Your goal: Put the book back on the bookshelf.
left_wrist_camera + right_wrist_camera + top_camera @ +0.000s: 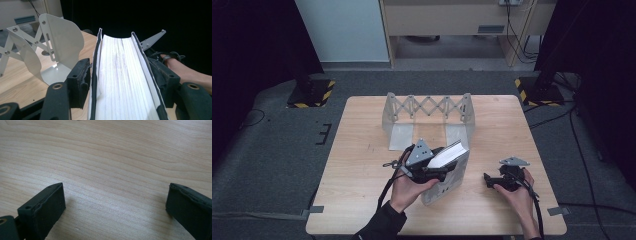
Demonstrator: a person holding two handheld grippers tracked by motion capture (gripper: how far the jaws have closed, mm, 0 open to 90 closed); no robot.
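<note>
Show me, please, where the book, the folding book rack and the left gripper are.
book [122,82], left gripper view, on its white page edges.
folding book rack [427,106], high view, on its scissor lattice.
left gripper [120,75], left gripper view, midway between its fingertips, shut on the book.

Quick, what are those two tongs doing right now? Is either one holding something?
Left tongs: closed on the book, gripping it across its covers.
Right tongs: open, holding nothing, over the bare table.
</note>
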